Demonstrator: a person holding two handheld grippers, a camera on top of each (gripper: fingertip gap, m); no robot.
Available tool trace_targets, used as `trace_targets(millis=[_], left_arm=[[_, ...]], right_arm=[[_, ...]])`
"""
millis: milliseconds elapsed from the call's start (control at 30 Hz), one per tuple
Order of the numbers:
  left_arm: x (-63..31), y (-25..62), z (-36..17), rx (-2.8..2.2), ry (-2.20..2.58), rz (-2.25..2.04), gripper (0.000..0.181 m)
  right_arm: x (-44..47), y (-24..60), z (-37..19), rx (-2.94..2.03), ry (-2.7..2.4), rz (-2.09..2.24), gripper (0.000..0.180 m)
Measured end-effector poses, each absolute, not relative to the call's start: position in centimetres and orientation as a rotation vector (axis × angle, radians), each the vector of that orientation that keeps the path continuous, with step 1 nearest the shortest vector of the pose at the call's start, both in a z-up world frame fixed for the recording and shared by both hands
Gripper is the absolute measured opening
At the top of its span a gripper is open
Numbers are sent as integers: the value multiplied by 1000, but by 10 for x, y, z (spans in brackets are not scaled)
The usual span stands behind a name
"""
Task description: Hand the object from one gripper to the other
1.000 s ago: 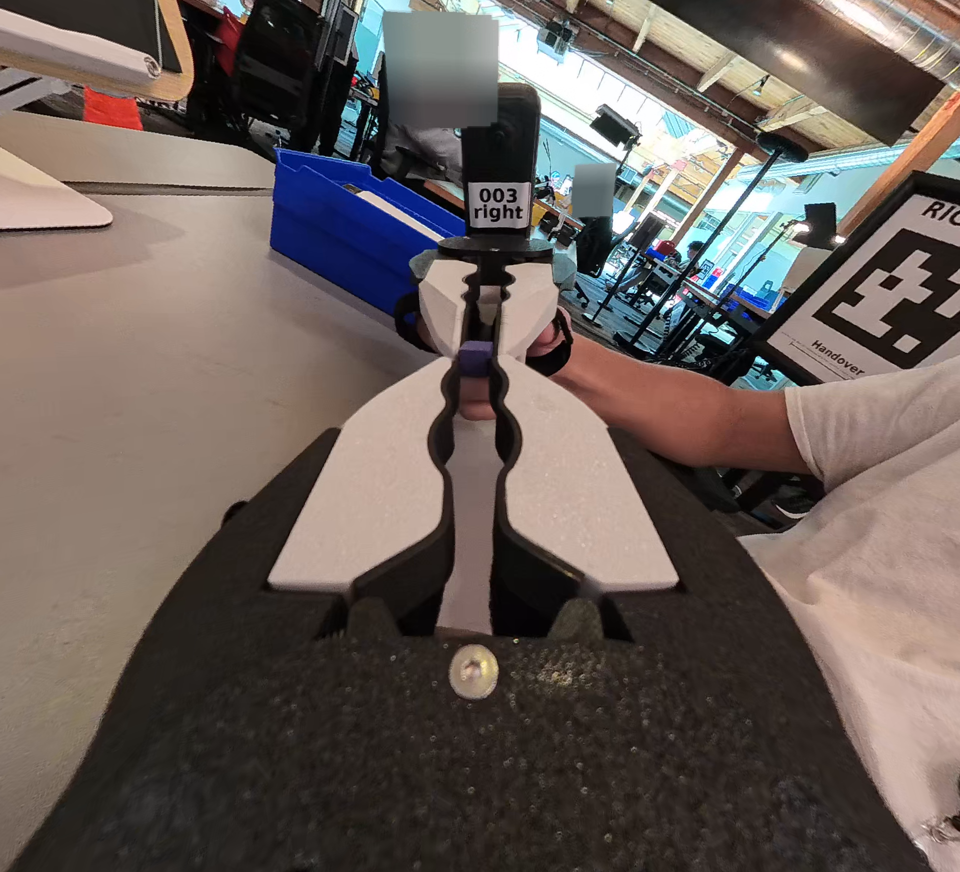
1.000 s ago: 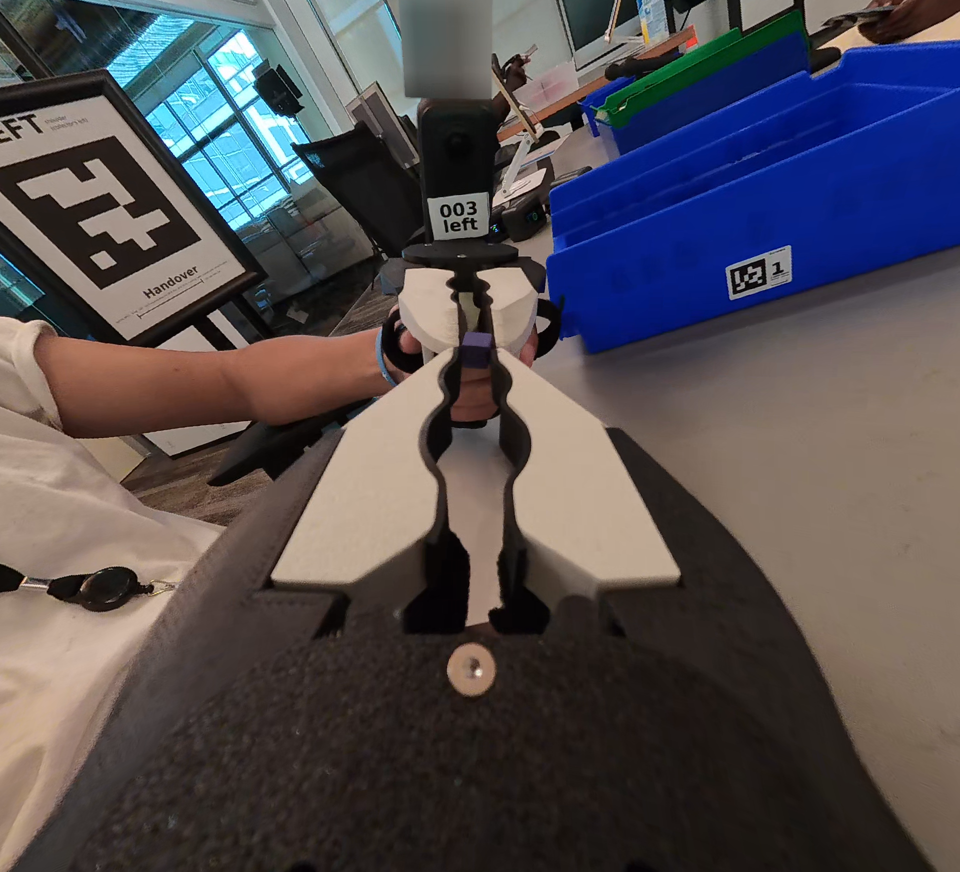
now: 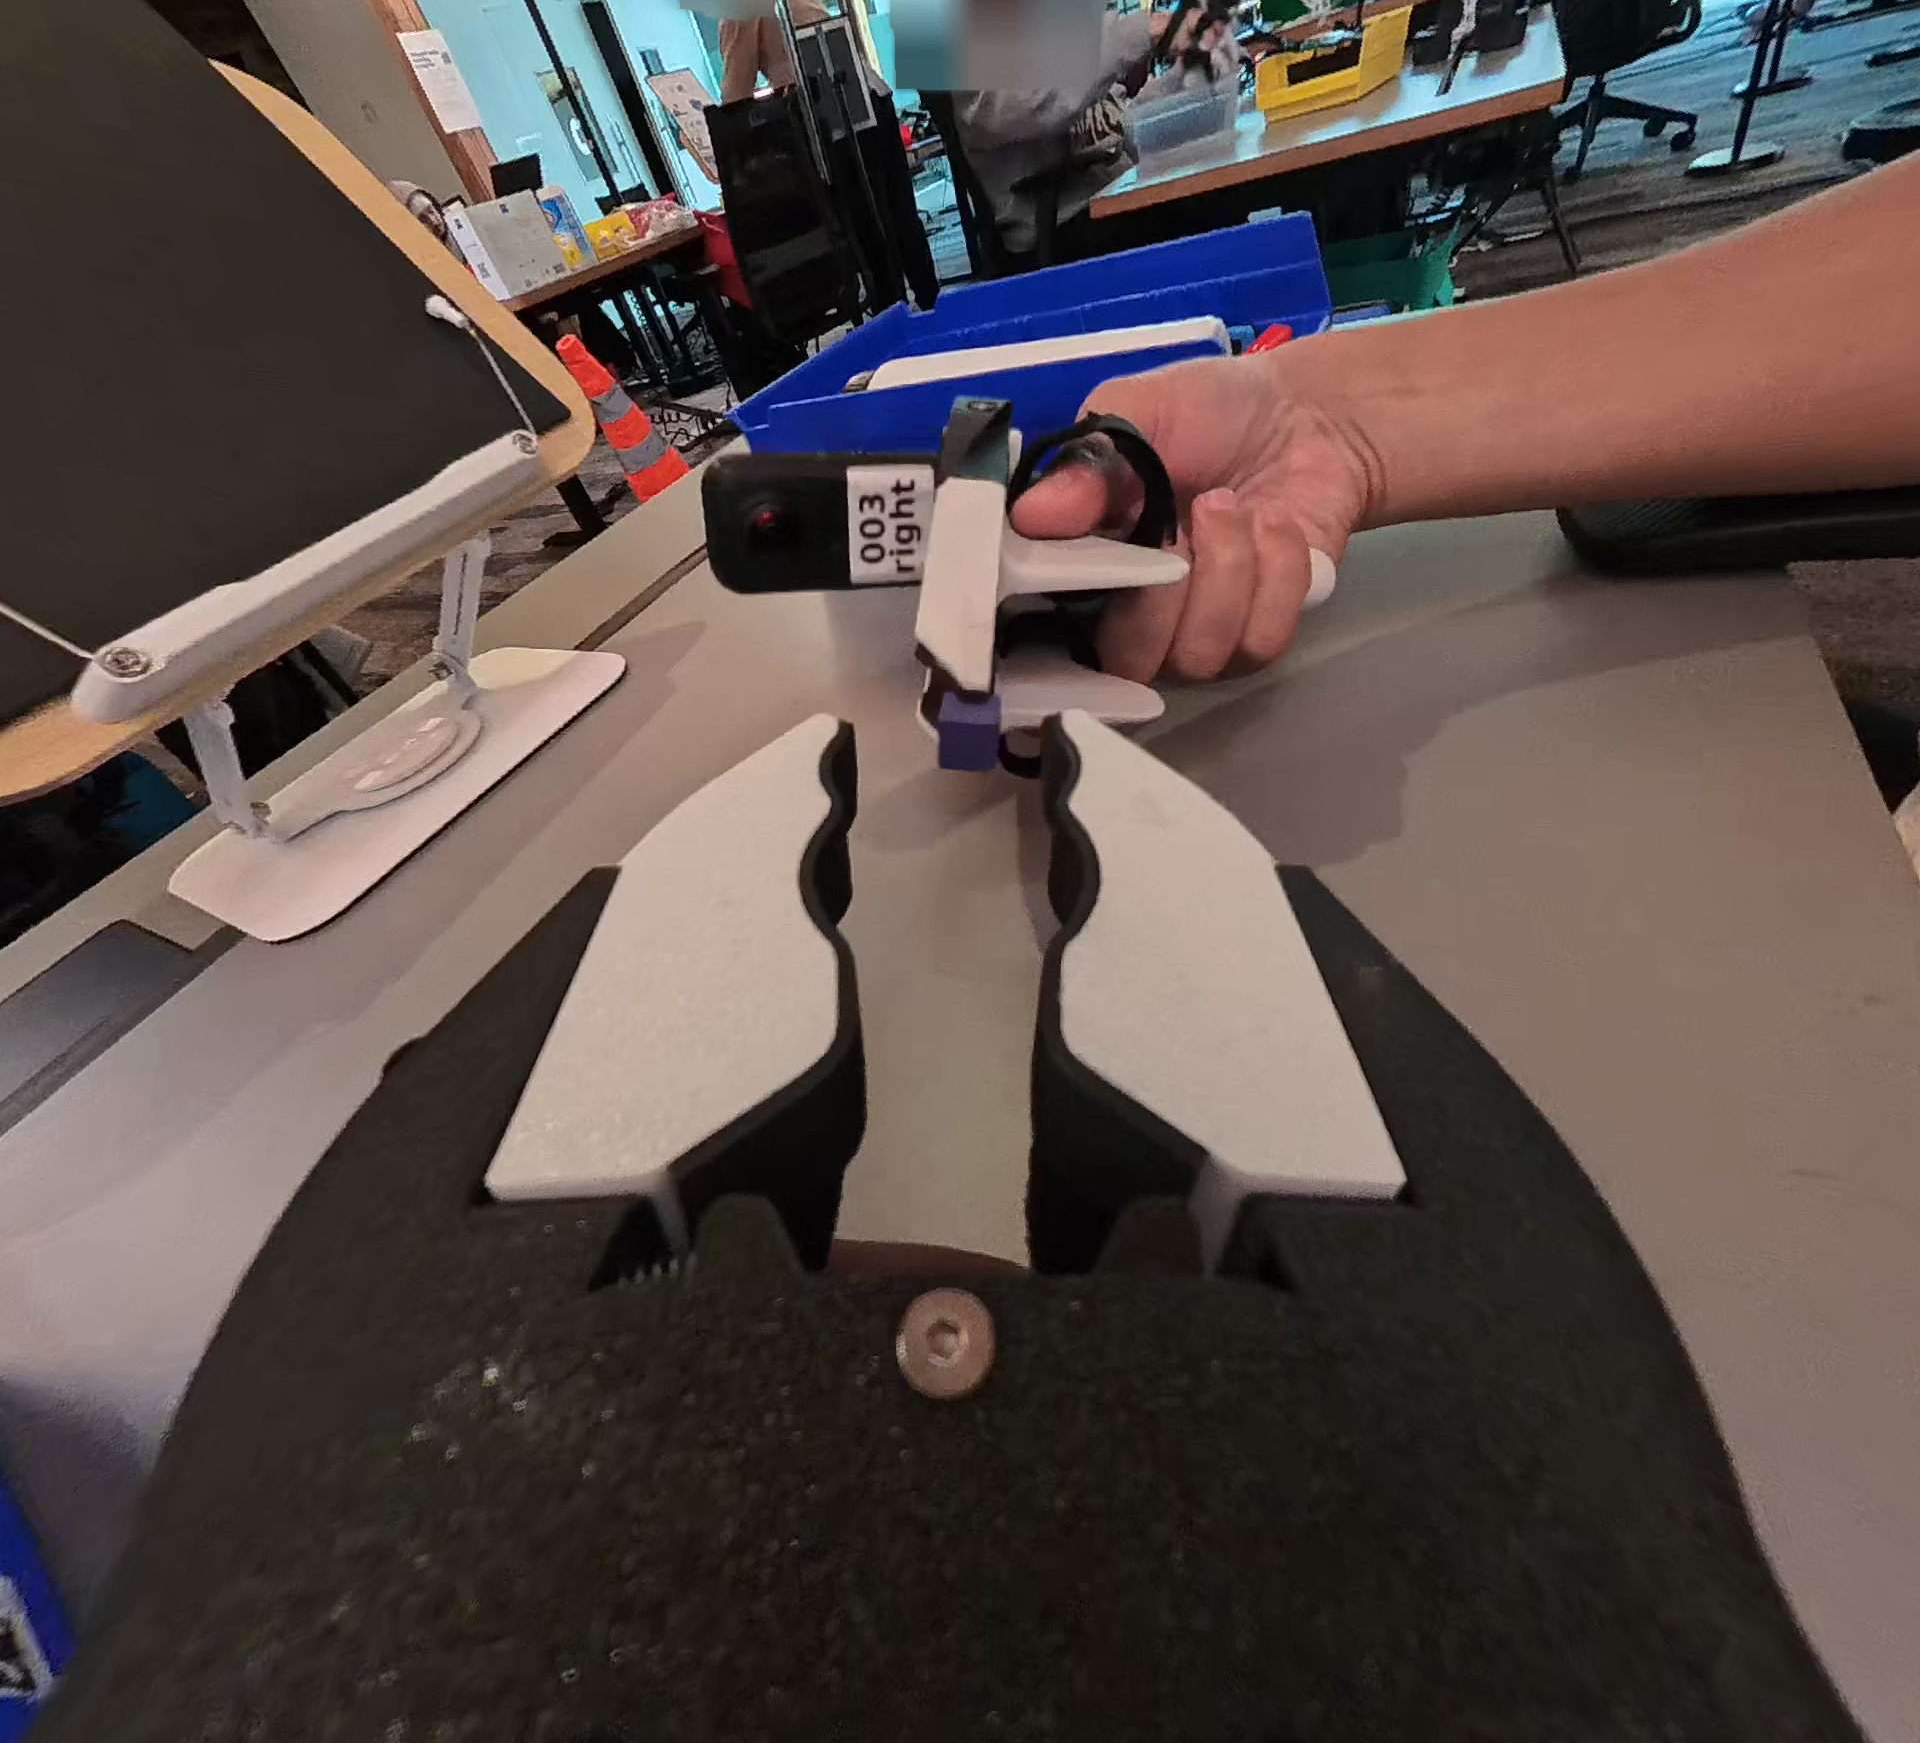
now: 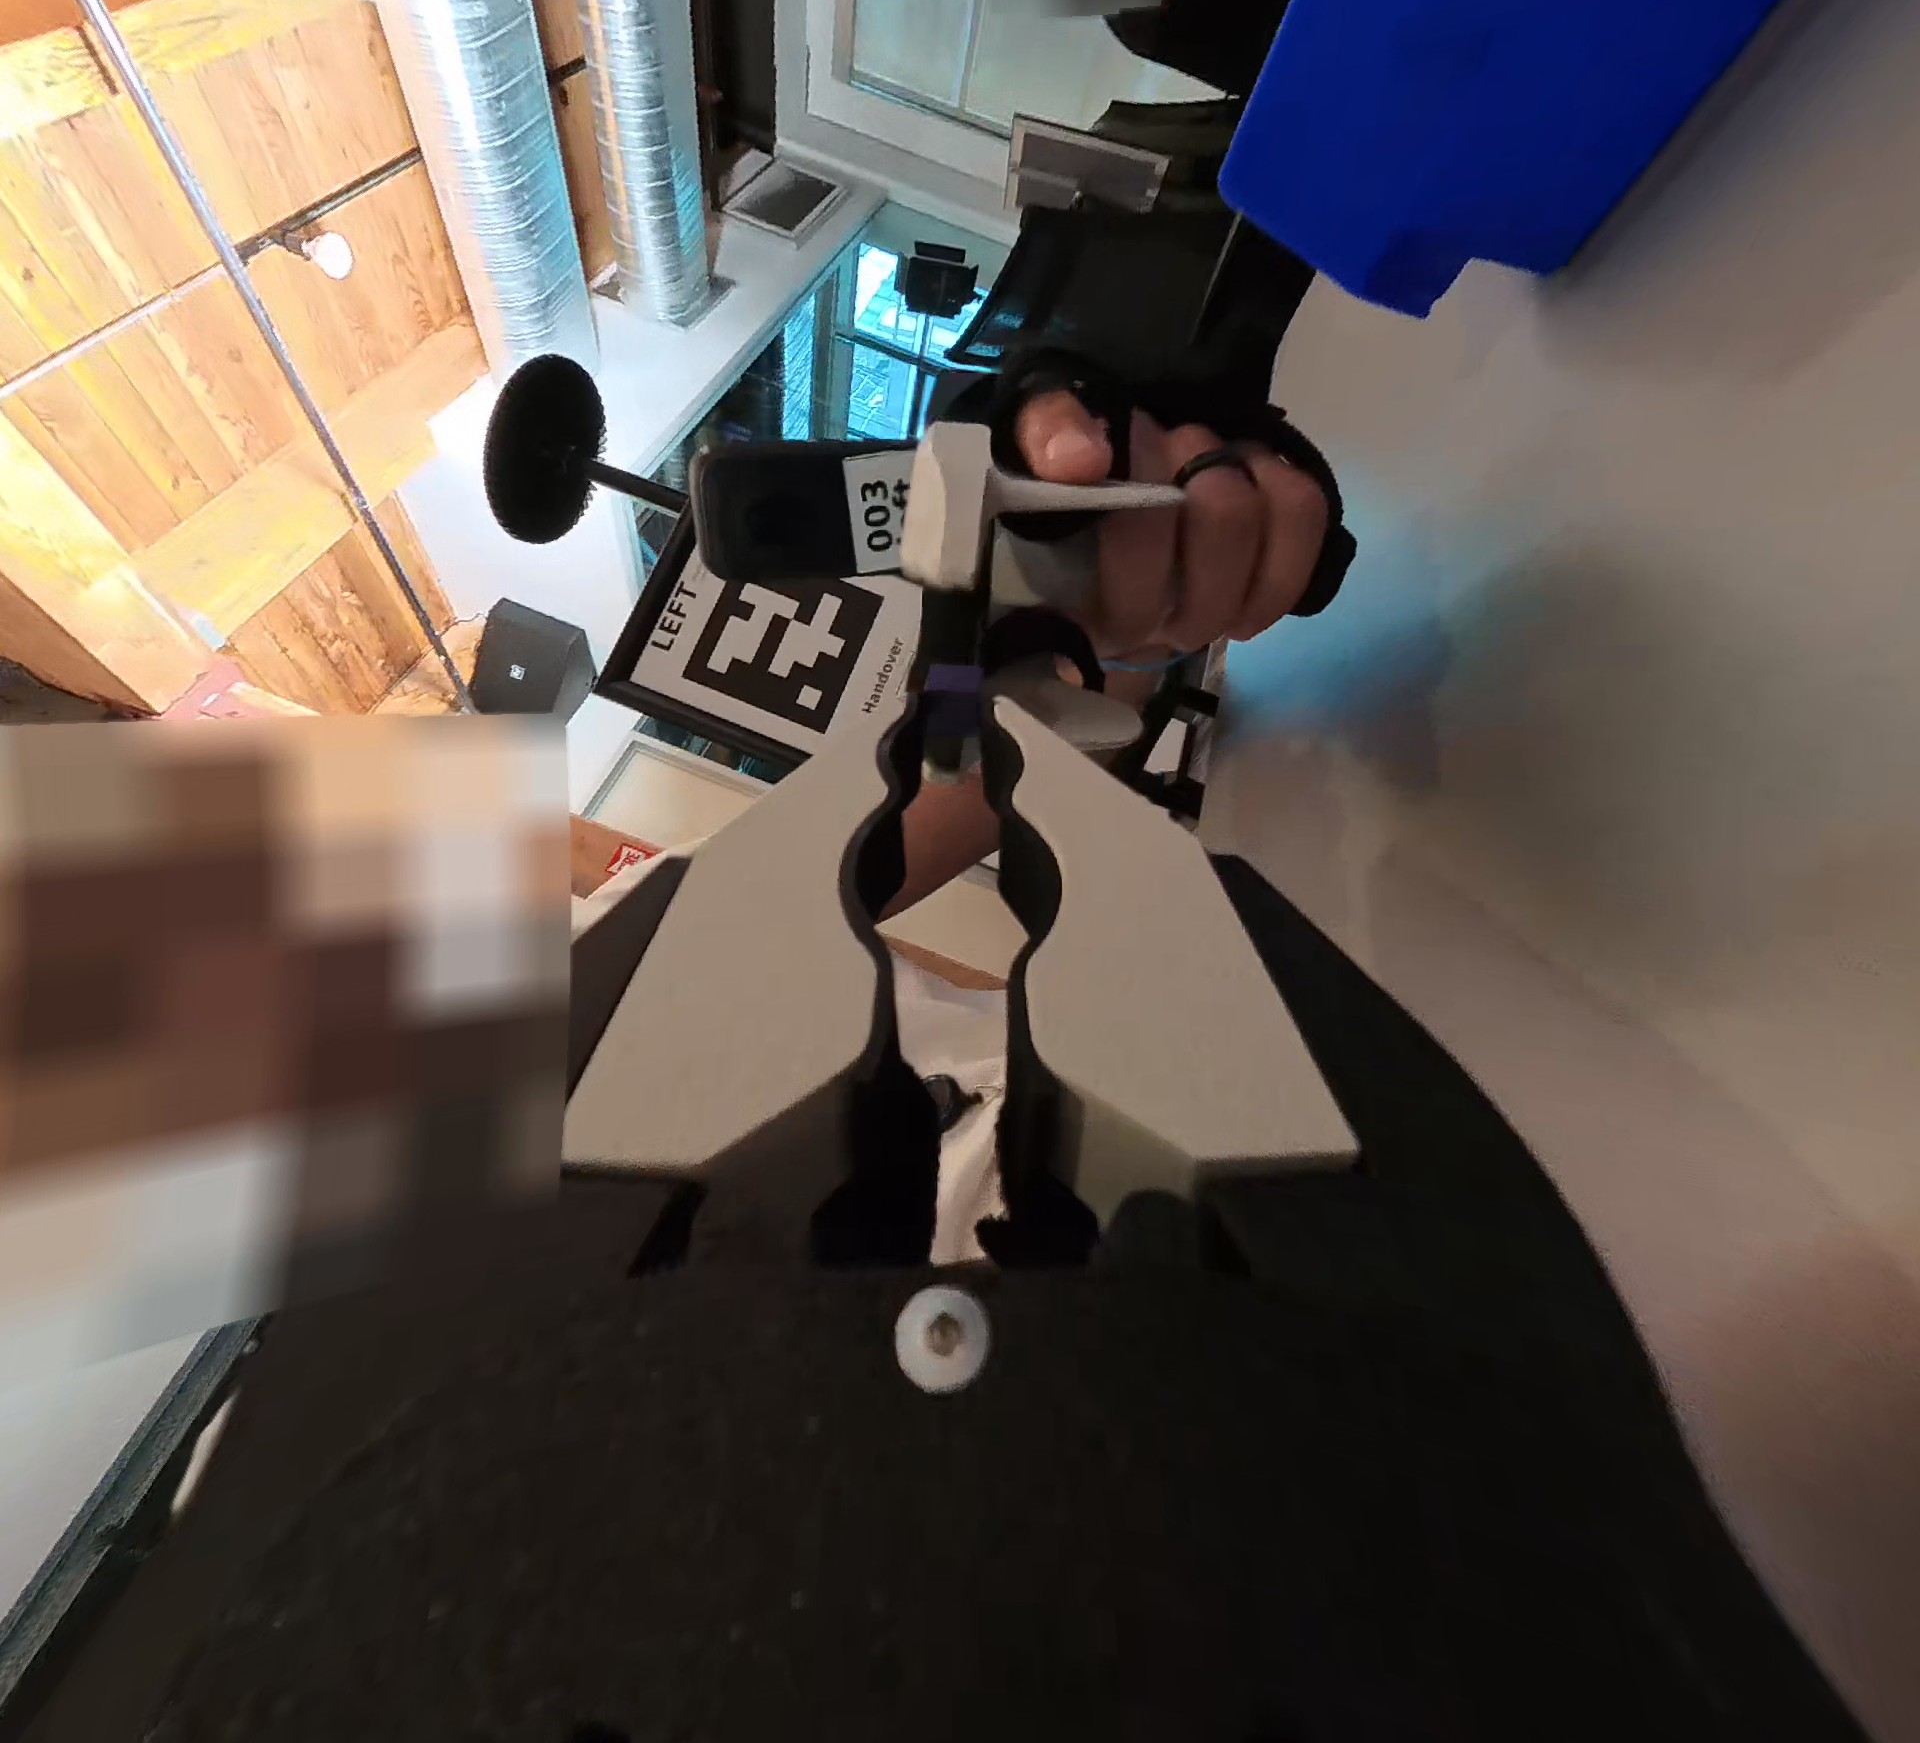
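Observation:
A small purple cube [image 3: 966,735] is held at the fingertips of my right gripper [image 4: 951,717], which is shut on it; the cube [image 4: 951,685] shows between those tips. In the left wrist view the right gripper [image 3: 982,696] is rolled on its side, held by a hand [image 3: 1226,530] just above the grey table [image 3: 1558,862]. My left gripper [image 3: 949,743] is open. Its white fingers [image 3: 727,914] stand either side of the cube with a gap on each side. In the right wrist view the left gripper [image 4: 966,623] faces mine, its jaws spread wide.
A blue bin [image 3: 1039,311] stands behind the grippers and fills the upper right of the right wrist view [image 4: 1558,31]. A dark board on a white stand [image 3: 395,758] sits at the table's left. A framed marker sign [image 4: 790,644] stands beyond the table. My left and right fingertips are right by each other.
Both grippers pinched the cube a second ago. My left gripper has since opened and let go. The right gripper has rolled onto its side, and both have dropped toward the table.

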State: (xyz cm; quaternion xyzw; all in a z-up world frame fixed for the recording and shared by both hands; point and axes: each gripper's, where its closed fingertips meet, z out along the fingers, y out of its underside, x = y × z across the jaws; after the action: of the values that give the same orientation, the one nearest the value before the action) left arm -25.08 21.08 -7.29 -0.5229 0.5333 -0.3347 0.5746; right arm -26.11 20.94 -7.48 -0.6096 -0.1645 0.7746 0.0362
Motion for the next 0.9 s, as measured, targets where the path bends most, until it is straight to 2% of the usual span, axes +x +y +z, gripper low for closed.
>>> trace_targets(millis=[133, 300, 367, 467, 667, 900], left_arm=[[-250, 210, -75, -1217, 1259, -768, 28], [-249, 207, -74, -1182, 1287, -738, 11], [-249, 210, -76, -1182, 1296, -697, 10], [-254, 225, -78, -1206, 1284, -555, 10], [-267, 255, -93, -1266, 1320, -177, 10], [-268, 262, -99, -1279, 1346, -24, 10]], right_arm=[[-265, 206, -72, -1851, -508, 2416, 9], [-265, 206, -70, -1839, -507, 2413, 9], [-265, 210, -72, -1849, -522, 2358, 10], [-263, 226, -86, -1950, -555, 2100, 28], [-259, 265, -84, -1911, -683, 1258, 28], [-273, 259, -92, -1955, -762, 965, 24]])
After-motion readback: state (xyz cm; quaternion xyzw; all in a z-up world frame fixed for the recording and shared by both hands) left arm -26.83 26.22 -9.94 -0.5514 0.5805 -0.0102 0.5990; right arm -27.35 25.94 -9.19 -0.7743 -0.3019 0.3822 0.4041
